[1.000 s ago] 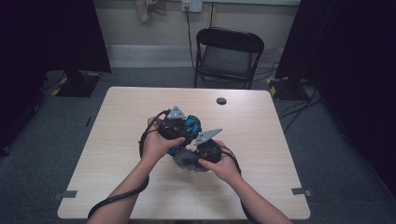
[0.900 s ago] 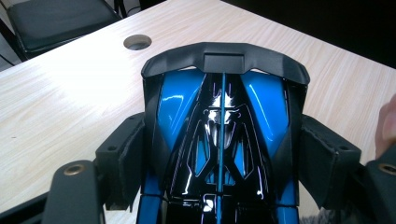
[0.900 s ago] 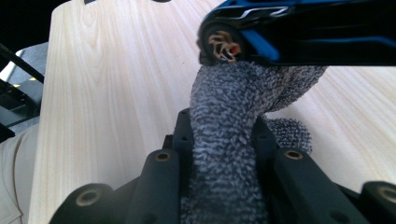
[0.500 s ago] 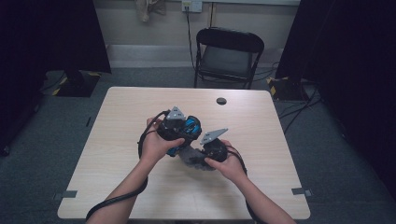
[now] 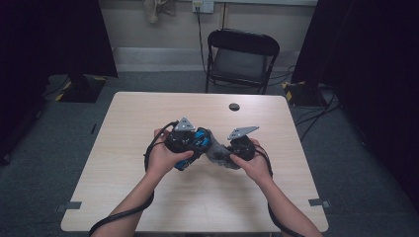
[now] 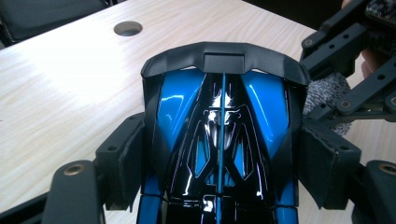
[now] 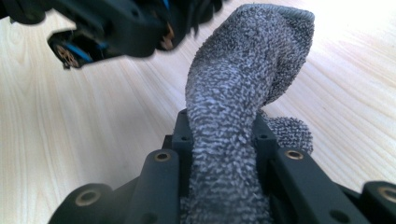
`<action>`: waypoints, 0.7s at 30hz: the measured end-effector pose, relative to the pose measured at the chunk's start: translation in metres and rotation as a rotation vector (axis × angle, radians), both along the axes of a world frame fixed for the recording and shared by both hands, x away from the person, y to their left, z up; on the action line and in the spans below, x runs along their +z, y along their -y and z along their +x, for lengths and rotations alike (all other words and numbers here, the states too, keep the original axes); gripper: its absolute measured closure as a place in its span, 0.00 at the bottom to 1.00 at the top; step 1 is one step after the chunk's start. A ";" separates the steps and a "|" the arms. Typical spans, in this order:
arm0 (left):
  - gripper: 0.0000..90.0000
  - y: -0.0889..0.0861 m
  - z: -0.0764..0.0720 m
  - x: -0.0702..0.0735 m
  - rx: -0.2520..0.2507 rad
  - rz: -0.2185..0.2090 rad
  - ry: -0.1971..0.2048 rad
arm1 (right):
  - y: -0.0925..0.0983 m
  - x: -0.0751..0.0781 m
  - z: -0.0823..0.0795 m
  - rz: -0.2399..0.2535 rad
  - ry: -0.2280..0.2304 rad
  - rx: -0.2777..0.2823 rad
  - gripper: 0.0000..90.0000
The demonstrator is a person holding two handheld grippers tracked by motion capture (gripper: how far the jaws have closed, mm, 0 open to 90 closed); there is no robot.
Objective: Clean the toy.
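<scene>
A glossy blue and black toy car (image 6: 219, 135) sits between the pads of my left gripper (image 6: 224, 161), which is shut on its sides. In the high view the car (image 5: 200, 138) shows at the table's middle, under the left gripper (image 5: 190, 140). My right gripper (image 7: 224, 140) is shut on a grey terry cloth (image 7: 243, 93), whose free end stands up past the jaws. The cloth (image 5: 218, 154) hangs between the two hands, close beside the car. In the left gripper view the right gripper (image 6: 350, 60) and the cloth (image 6: 327, 91) are at the upper right.
The light wooden table (image 5: 148, 108) has a round cable hole (image 5: 234, 106) near its far edge. A black folding chair (image 5: 242, 54) stands behind the table. Cables trail from both grippers over the near edge. Dark curtains hang on either side.
My right hand has moved to the right with the cloth, a little away from the left hand. The left hand and the car have stayed in place.
</scene>
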State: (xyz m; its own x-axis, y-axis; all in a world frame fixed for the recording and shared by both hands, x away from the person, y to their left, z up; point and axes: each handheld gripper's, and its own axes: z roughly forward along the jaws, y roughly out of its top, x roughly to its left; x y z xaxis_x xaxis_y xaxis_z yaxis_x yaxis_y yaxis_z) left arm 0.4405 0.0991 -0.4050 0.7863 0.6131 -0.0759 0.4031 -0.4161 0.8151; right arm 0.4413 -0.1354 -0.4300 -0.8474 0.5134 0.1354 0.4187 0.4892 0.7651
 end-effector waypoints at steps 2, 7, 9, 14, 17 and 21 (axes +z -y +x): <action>0.28 0.001 0.001 -0.002 0.000 0.003 -0.004 | -0.003 0.001 -0.001 0.001 0.000 0.012 0.79; 0.28 0.002 0.002 -0.004 0.001 0.009 -0.009 | -0.012 0.002 -0.007 -0.008 0.009 0.041 0.79; 0.28 0.002 0.002 -0.004 0.001 0.009 -0.008 | -0.013 0.002 -0.008 -0.001 0.004 0.044 0.79; 0.28 0.003 0.002 -0.004 0.000 0.016 -0.006 | -0.015 -0.002 -0.009 0.012 -0.004 0.046 0.79; 0.28 0.003 0.002 -0.004 -0.001 0.017 0.000 | -0.018 -0.004 -0.010 0.003 -0.007 0.053 0.79; 0.28 0.004 0.002 -0.002 0.001 0.009 -0.004 | -0.022 -0.005 -0.011 -0.002 -0.014 0.070 0.79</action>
